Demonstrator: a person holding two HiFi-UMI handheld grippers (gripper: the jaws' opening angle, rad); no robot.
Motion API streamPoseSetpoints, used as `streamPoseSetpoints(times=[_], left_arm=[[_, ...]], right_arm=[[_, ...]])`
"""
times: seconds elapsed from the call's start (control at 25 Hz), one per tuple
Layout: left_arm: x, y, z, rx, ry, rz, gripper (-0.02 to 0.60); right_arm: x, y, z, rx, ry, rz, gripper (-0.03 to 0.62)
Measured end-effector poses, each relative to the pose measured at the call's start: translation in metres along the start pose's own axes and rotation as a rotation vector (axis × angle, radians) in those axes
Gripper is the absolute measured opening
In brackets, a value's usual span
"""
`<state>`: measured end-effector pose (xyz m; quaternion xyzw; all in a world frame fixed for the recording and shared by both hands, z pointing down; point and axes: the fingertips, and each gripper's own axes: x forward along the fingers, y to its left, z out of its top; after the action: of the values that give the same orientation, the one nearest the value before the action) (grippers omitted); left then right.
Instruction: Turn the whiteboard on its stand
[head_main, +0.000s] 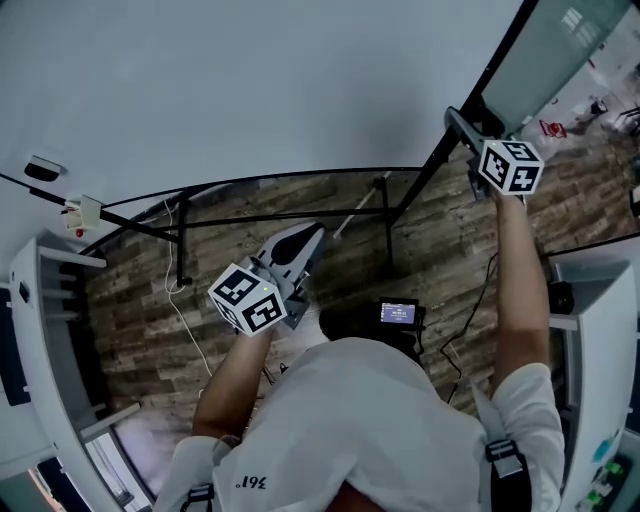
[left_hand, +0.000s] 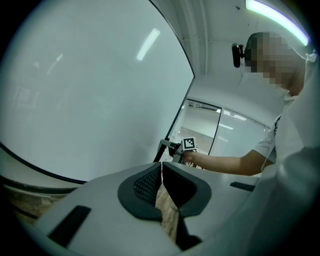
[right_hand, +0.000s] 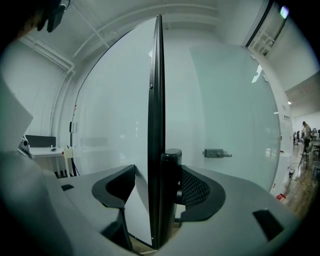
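1. Your right gripper (right_hand: 158, 172) is clamped on the black side edge of the whiteboard (right_hand: 155, 90), with a stand post (right_hand: 172, 170) also between its jaws.
2. Your left gripper (left_hand: 161, 167) is closed and empty, held low in front of the board's white face, well apart from the right.

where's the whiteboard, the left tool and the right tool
whiteboard (head_main: 250, 90): head view, bare middle of its white face
left tool (left_hand: 161, 169): left gripper view, midway between its fingertips
right tool (right_hand: 159, 186): right gripper view, midway between its fingertips
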<state>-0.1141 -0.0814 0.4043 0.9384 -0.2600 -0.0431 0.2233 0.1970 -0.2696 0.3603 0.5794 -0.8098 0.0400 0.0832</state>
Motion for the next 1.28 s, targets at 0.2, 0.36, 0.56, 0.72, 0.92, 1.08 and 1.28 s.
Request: streamPoseSetpoints(times=[0.2,0.36,0.56,0.72,0.92,1.08,1.28], left_arm=[[-0.004,0.012,0.004,0.002,0.0,-0.003,-0.002],[-0.002,0.019,0.003,-0.003,0.001,0.009,-0.002],[0.017,0.029,0.004,-0.011,0.001,0.028,-0.002],[0.039,0.034,0.01,-0.007,0.002,0.036,-0.002],[0.065,0.04,0.015,-0.005,0.001,0.036,-0.002],[0.082,0.041,0.012,-0.012,0.01,0.037,-0.002],[0.087,0.036,0.003,-0.028,0.019,0.048,-0.002]], right_arm=[[0.009,-0.001,0.001,-0.01,-0.012,-0.009,0.298],[0.01,-0.003,0.001,-0.016,-0.024,-0.002,0.296],[0.019,-0.01,0.005,-0.031,-0.044,0.019,0.295],[0.022,-0.017,0.003,-0.045,-0.054,0.043,0.288],[0.032,-0.02,0.005,-0.055,-0.061,0.072,0.285],[0.037,-0.022,0.005,-0.066,-0.059,0.106,0.284],[0.033,-0.018,0.007,-0.093,-0.06,0.128,0.282]])
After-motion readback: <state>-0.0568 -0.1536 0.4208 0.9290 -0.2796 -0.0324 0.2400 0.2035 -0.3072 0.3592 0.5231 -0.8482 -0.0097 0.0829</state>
